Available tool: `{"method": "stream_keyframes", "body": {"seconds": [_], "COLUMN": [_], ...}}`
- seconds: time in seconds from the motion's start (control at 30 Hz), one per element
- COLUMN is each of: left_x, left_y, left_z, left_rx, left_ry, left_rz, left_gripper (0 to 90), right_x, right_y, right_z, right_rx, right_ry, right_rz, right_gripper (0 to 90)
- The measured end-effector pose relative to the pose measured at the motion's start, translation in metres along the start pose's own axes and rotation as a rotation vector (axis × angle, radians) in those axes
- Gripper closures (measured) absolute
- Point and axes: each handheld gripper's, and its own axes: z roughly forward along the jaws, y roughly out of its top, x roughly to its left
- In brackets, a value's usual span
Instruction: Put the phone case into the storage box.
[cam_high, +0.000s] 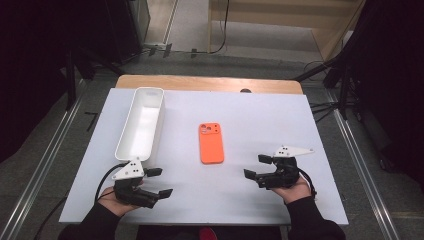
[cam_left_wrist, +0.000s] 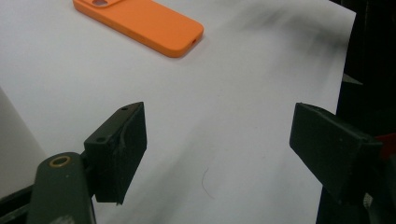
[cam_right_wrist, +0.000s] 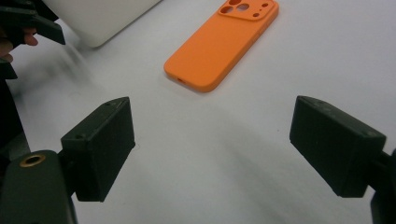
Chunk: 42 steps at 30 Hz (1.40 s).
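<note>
Where overhead looks: white bin (cam_high: 141, 123).

In the left gripper view the case (cam_left_wrist: 140, 21) runs off the top edge, its camera end cut away, and the bin (cam_left_wrist: 14, 140) shows as a pale sliver at the left edge. In the right gripper view the bin (cam_right_wrist: 102, 16) is cut by the top edge, the left tool (cam_right_wrist: 28, 28) by the left edge, and the counter (cam_right_wrist: 70, 65) beside it is smeared

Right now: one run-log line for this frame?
left hand-held gripper: open, empty | right hand-held gripper: open, empty | orange phone case: flat, untouched | white bin: empty
</note>
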Motion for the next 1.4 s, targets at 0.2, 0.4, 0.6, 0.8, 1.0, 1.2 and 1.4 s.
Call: {"method": "stream_keyframes", "body": {"seconds": [0.2, 0.4, 0.6, 0.8, 1.0, 1.2, 1.4], "left_x": [0.000, 0.000, 0.001, 0.001, 0.001, 0.001, 0.001], "left_y": [0.000, 0.000, 0.000, 0.000, 0.000, -0.001, -0.001], "left_z": [0.001, 0.001, 0.000, 0.000, 0.000, 0.001, 0.002], "left_rx": [0.001, -0.001, 0.001, 0.002, 0.003, 0.003, 0.006], "left_ry": [0.002, 0.000, -0.003, -0.006, -0.005, -0.005, -0.012], "left_rz": [-0.001, -0.001, -0.003, -0.002, -0.002, -0.005, -0.006], "left_gripper": [19.1, 19.1, 19.1, 19.1, 19.1, 19.1, 19.1], "right_x": [0.003, 0.003, 0.003, 0.004, 0.005, 0.008, 0.009], "right_y": [0.008, 0.015, 0.023, 0.028, 0.035, 0.044, 0.053], "right_z": [0.005, 0.009, 0.014, 0.020, 0.028, 0.039, 0.046], "right_rx": [0.006, -0.006, -0.009, -0.011, 0.000, 0.004, 0.000], "right_ry": [-0.003, -0.012, -0.040, -0.056, -0.079, -0.086, -0.108], "right_rz": [-0.012, -0.020, -0.023, -0.011, -0.011, 0.006, 0.011], "right_gripper": [12.7, 12.7, 12.7, 12.7, 12.7, 12.7, 12.7]}}
